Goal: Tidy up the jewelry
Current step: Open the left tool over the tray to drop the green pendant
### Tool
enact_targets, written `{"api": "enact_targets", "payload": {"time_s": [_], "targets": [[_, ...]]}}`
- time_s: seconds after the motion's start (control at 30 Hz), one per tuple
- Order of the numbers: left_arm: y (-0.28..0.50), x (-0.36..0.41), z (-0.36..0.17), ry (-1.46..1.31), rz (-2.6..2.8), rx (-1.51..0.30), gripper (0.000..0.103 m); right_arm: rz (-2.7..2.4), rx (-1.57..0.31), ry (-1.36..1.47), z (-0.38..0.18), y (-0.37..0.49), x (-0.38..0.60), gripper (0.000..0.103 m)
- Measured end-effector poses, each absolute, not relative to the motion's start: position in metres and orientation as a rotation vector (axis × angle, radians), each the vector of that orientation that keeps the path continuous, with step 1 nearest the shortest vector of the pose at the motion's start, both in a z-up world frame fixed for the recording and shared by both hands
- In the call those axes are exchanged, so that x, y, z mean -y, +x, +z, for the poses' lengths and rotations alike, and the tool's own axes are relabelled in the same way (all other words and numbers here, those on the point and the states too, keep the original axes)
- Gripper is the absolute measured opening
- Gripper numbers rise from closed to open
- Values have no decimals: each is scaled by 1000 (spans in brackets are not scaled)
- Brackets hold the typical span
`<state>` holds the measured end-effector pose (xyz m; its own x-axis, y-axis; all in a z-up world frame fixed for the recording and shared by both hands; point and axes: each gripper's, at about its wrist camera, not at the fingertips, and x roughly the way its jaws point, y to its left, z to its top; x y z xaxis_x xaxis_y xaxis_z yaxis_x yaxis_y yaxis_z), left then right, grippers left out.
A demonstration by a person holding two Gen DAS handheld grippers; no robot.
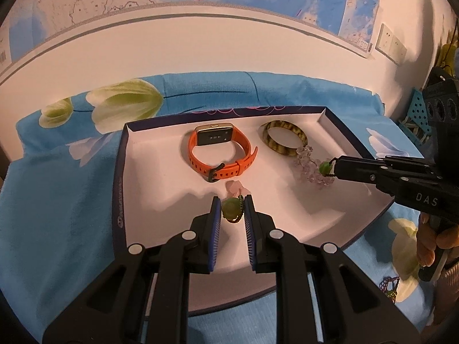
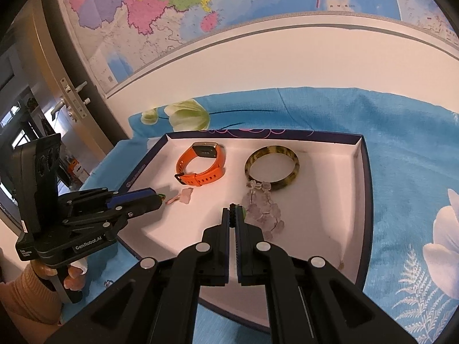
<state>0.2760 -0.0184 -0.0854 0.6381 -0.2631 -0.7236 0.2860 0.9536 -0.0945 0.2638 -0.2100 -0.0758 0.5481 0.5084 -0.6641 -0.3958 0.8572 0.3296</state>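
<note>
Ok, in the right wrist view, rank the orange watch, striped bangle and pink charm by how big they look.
1. Orange watch and striped bangle: about alike, too close to rank.
2. Pink charm: clearly smallest.

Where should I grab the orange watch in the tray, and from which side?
Grip the orange watch by its strap loop, near the buckle end facing the grippers. It lies on its side in the tray with the loop open upward, so come from above, one of the fingers inside the loop and one outside.

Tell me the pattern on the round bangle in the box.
The round bangle is mottled olive-yellow with dark brown stripes, clearest in the left wrist view.
</note>
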Motion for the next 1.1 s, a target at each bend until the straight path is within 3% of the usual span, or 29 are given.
{"api": "enact_targets", "payload": {"time_s": [0.43,0.7,1.1], "targets": [[288,24,-93,30,-293,-855,21,491,-852,158,-82,278,213,5],[265,20,-74,61,-272,-771,42,469,-800,154,-67,260,222,13],[184,18,-53,95,-375,-690,47,561,-816,19,-60,166,231,13]]}}
